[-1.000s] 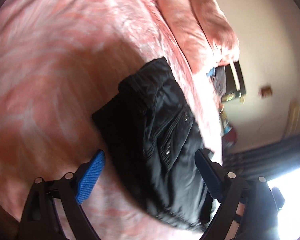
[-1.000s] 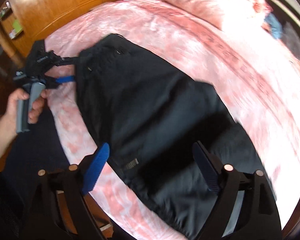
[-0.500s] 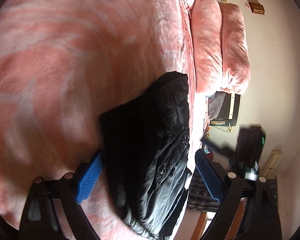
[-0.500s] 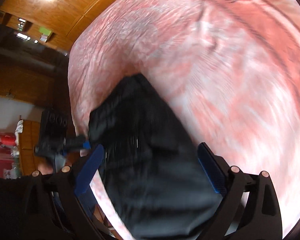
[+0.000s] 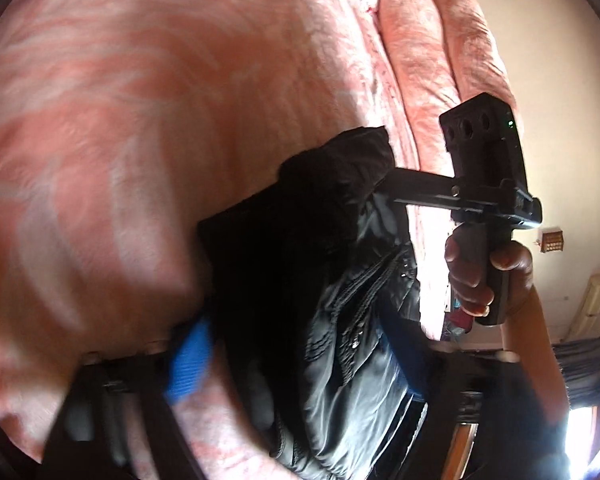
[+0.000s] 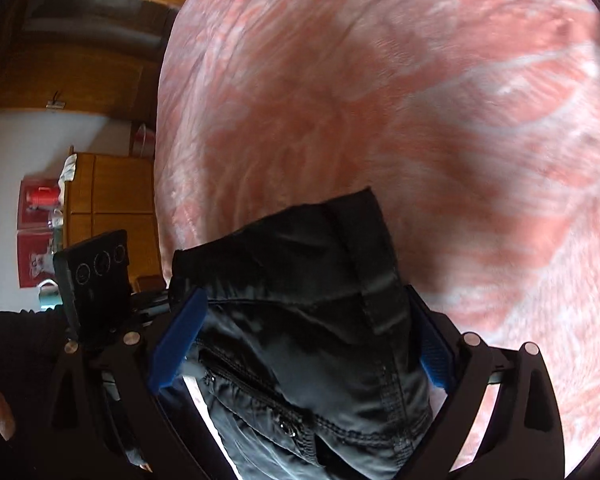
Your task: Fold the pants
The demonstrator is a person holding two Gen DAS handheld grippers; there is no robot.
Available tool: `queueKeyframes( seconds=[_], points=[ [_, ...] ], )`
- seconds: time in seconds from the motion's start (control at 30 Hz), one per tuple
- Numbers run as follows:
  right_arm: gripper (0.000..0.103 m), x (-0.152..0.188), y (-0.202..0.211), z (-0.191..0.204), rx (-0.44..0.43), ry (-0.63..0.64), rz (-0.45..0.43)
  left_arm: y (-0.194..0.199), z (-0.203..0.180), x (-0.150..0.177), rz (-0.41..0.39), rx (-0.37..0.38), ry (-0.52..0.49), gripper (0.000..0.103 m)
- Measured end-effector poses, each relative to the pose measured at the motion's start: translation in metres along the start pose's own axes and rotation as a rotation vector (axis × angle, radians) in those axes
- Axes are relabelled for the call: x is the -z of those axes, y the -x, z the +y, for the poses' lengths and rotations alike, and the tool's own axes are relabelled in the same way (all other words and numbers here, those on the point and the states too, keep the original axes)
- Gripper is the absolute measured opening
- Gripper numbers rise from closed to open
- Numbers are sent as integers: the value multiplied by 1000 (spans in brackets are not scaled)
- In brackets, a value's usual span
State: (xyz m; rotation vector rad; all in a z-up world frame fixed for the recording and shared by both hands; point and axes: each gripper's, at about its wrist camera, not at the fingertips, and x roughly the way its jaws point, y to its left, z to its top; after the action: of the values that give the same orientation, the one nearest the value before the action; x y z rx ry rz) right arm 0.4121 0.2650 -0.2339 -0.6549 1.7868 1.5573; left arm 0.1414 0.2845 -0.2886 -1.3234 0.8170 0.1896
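The black pants (image 5: 300, 264) lie folded into a compact bundle near the edge of the pink bed (image 5: 120, 120). My left gripper (image 5: 296, 352) is open, its blue pads on either side of the bundle's near end. In the right wrist view the pants (image 6: 300, 300) fill the lower middle, and my right gripper (image 6: 304, 344) is open with the bundle between its blue pads. The right gripper's body (image 5: 488, 168) shows at the far side of the bundle in the left wrist view. The left gripper's body (image 6: 96, 276) shows at the left of the right wrist view.
Two pink pillows (image 5: 440, 48) lie at the head of the bed. A wooden cabinet (image 6: 108, 196) and dark wooden wall stand beyond the bed's edge. A cream wall (image 5: 560, 80) and a dark curtain (image 5: 580, 364) are on the other side.
Both grippers have moved in close to the bundle from opposite sides. The right gripper and hand now show beside the pants in the left wrist view. The pants look more bunched.
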Motion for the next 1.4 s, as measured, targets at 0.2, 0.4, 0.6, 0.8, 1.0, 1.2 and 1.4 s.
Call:
queueKeyframes(
  seconds=[0.2, 0.4, 0.6, 0.8, 1.0, 1.2, 1.4],
  points=[
    [46, 11, 18, 6, 27, 3, -13, 12, 3, 7, -24, 24, 3, 29],
    [34, 41, 64, 42, 101, 35, -91, 30, -32, 15, -66, 20, -121, 23],
    [34, 83, 118, 87, 224, 49, -159, 56, -94, 31, -107, 23, -290, 22],
    [34, 135, 170, 118, 327, 41, -236, 73, -158, 58, -132, 24, -457, 22],
    [34, 178, 200, 138, 392, 20, -300, 85, -189, 82, -131, 43, -545, 22],
    [34, 205, 210, 154, 444, 1, -338, 87, -218, 99, -124, 55, -610, 22],
    [34, 233, 223, 168, 487, -17, -374, 92, -234, 117, -124, 63, -670, 22]
  ],
)
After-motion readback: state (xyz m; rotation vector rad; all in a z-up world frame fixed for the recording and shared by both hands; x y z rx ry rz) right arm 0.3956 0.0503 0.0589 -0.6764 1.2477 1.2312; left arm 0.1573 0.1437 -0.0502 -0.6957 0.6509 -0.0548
